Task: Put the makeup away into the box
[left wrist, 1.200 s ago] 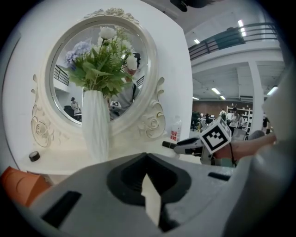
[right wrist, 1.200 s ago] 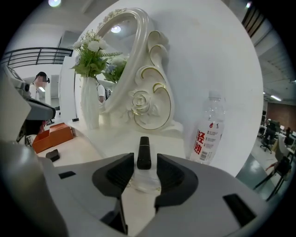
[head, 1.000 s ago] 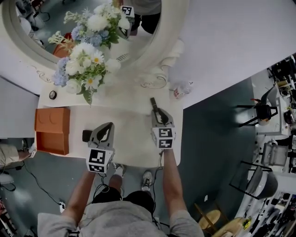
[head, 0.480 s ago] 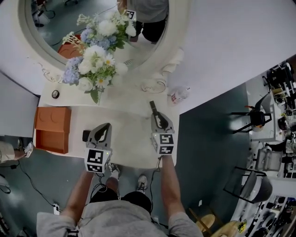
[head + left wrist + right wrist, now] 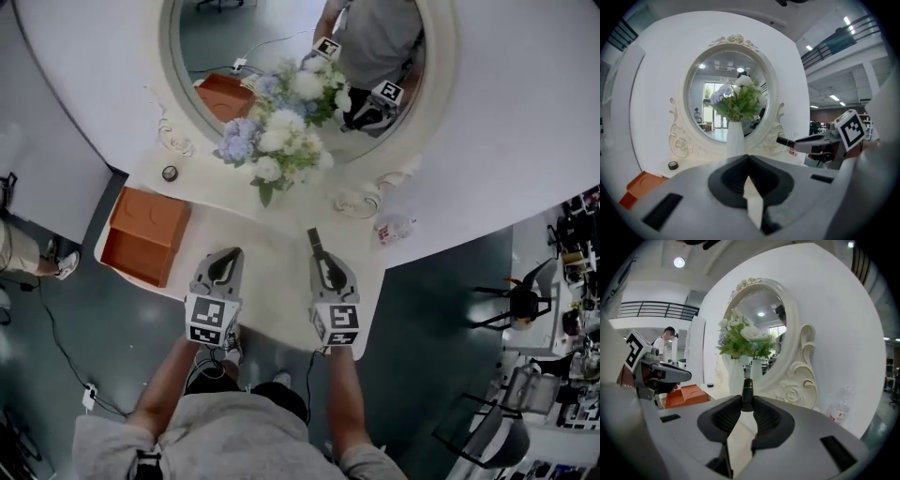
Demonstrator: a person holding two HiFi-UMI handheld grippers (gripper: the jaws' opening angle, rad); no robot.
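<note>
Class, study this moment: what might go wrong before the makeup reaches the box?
The right hand-held gripper pinches the black makeup tube only near one end, so it may tilt or slip. The orange box lies beyond the left hand-held gripper, so crossing over may bump it or the flower vase.

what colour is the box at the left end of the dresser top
Orange box; the head view shows it best.

Two grippers (image 5: 228,255) (image 5: 320,257), one makeup pen (image 5: 747,389), one orange box (image 5: 150,234), one vase (image 5: 735,138), one mirror (image 5: 225,37)
</note>
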